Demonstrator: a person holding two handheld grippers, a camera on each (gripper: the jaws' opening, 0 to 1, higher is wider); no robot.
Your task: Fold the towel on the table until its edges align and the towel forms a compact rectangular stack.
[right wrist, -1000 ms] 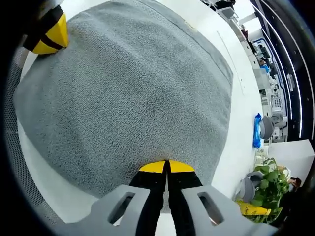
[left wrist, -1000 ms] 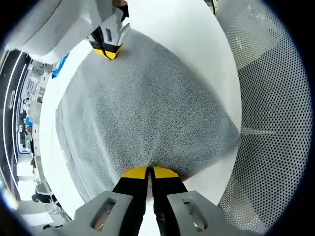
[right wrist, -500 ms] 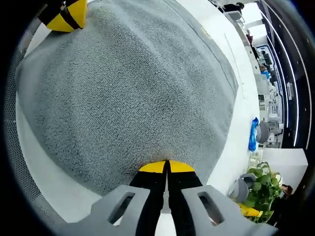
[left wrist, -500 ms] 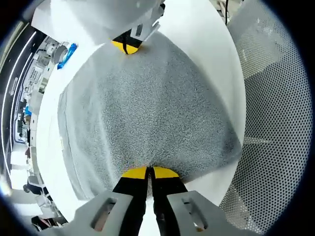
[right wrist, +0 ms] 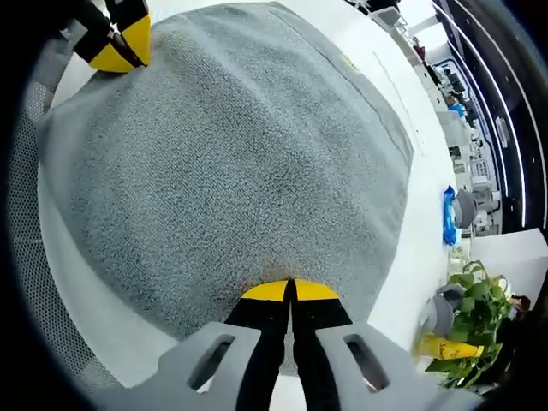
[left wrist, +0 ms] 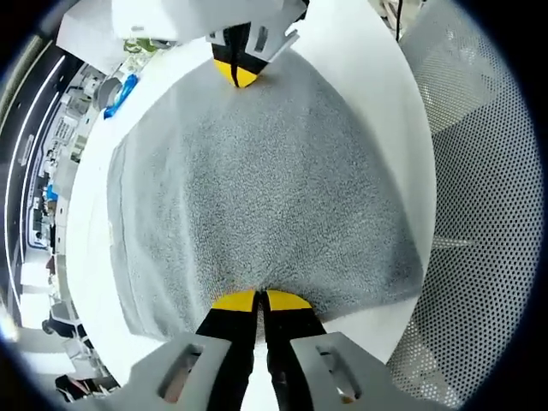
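Left gripper (left wrist: 257, 300) and right gripper (right wrist: 291, 289), jaws pinching the grey towel (left wrist: 257, 180) edge at bottom centre; carry both corners level.

The left gripper (left wrist: 259, 300) has its yellow-tipped jaws pressed together, clamped on the towel (left wrist: 257, 180) at one corner. The right gripper (right wrist: 289, 291) is clamped the same way on the neighbouring corner, and each gripper appears at the far end of the other's view.
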